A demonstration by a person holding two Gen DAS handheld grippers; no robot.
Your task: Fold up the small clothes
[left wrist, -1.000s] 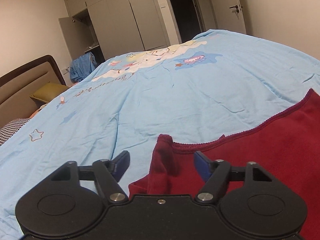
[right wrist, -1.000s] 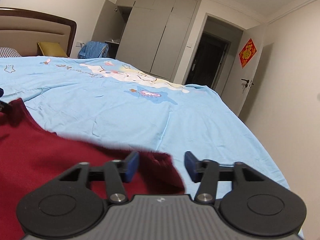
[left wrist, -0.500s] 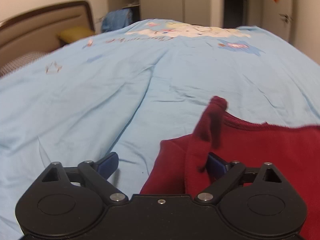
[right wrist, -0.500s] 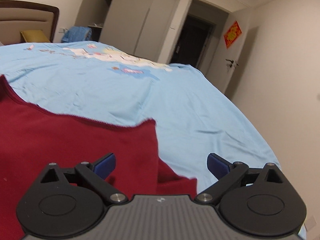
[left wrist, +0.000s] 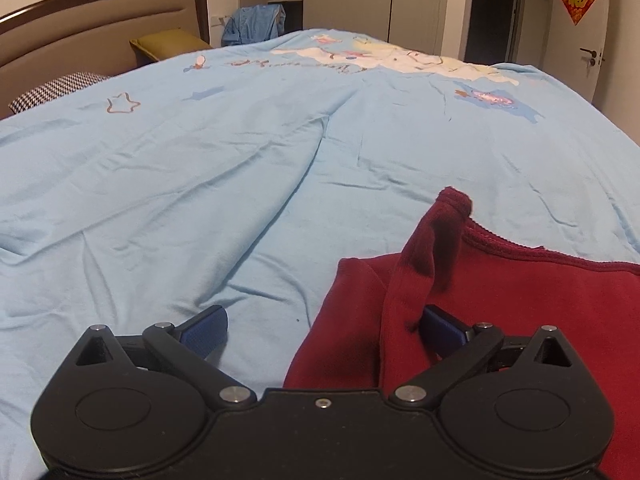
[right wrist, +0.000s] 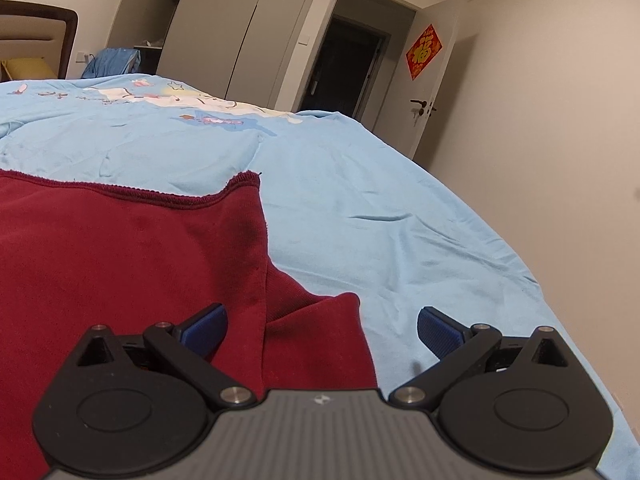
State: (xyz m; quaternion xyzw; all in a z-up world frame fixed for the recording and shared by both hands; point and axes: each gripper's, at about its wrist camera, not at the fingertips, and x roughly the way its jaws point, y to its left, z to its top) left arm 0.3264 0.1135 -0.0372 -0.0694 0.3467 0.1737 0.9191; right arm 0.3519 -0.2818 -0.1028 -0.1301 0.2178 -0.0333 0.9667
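Observation:
A dark red garment [left wrist: 520,292] lies on the light blue bedspread [left wrist: 240,160]. In the left wrist view its left corner stands up in a crumpled peak [left wrist: 444,232]. My left gripper [left wrist: 322,330] is open, with the garment's left edge between its jaws; the right blue pad [left wrist: 444,330] touches the cloth. In the right wrist view the garment [right wrist: 120,248] lies flat with its folded top layer ending at a hemmed corner [right wrist: 250,180]. My right gripper [right wrist: 320,330] is open over the garment's right edge.
The bed's headboard [left wrist: 100,28] and pillows [left wrist: 168,42] are at the far left. A wardrobe [right wrist: 224,32], a dark doorway [right wrist: 344,68] and a door with a red decoration [right wrist: 424,52] stand beyond the bed. The wall runs close along the bed's right side.
Both grippers have opened wide and let go of the garment's corners. The garment has dropped onto the bedspread, and both grippers have drawn back slightly toward its near part.

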